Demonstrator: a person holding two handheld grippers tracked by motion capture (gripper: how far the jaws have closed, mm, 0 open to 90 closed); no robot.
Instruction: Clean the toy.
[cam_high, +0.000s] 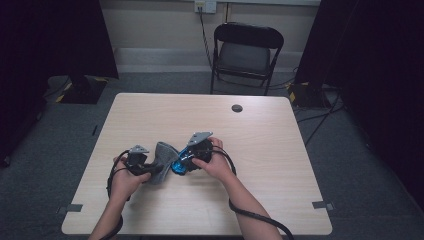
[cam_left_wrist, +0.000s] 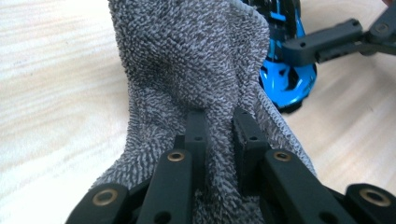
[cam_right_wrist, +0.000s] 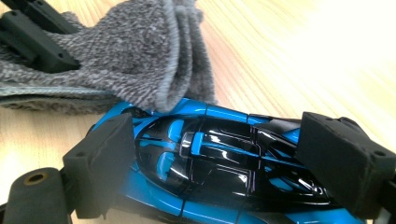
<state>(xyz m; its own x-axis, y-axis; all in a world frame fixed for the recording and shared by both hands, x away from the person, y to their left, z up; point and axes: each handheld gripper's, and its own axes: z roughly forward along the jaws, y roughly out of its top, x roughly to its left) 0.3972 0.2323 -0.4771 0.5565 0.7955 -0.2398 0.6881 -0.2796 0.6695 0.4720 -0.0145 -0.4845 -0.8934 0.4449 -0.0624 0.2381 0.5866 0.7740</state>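
The near middle of the table (cam_high: 150, 107) is blocked by the grey towel (cam_high: 164, 161) and blue toy car (cam_high: 178, 165), which touch. Free passage is left along the far edge and both side edges.

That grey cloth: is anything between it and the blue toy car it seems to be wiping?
Nothing visible. The grey cloth, pinched by the left gripper, lies on the blue toy car, which the right gripper clamps.

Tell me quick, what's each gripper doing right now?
Left gripper: closed, pinching the grey cloth.
Right gripper: closed on the blue toy car, one finger at each end.
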